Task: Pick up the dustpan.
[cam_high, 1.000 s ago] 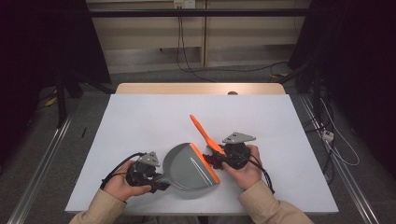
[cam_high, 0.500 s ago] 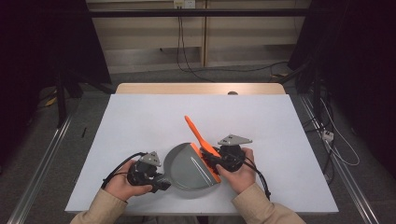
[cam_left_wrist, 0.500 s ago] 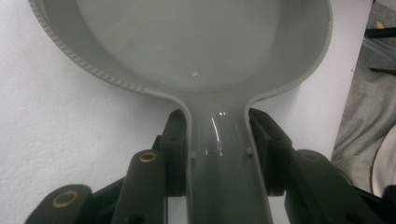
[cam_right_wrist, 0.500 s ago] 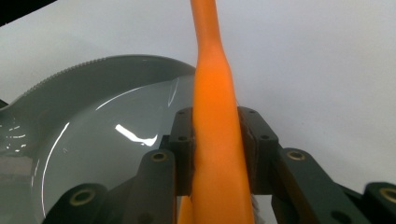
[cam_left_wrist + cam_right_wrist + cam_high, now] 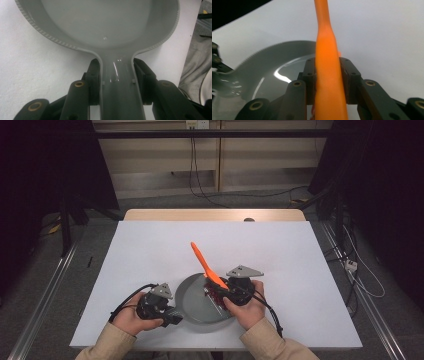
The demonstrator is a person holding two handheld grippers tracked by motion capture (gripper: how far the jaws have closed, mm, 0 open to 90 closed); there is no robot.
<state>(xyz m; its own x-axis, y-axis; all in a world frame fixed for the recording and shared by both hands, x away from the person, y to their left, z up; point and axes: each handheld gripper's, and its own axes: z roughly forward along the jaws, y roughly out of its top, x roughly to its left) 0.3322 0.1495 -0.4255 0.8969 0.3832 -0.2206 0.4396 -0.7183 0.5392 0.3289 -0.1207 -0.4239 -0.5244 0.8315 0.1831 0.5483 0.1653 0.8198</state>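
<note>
the left gripper (image 5: 172,316) clamps the handle of the grey pan (image 5: 200,300) on the white table (image 5: 150,250), while the right gripper (image 5: 220,292) grips the orange spatula (image 5: 206,265), its long axis slanting up and away over the pan's right rim.

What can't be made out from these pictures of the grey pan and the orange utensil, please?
- Orange utensil: in the high view its working end lies behind the right gripper, so its shape there is unclear; the right gripper view cuts off both ends.
- Grey pan: the left gripper view cuts off its far rim; its handle end is hidden in the left gripper.
- Red bit beside the right gripper in the high view: too small to identify.
</note>
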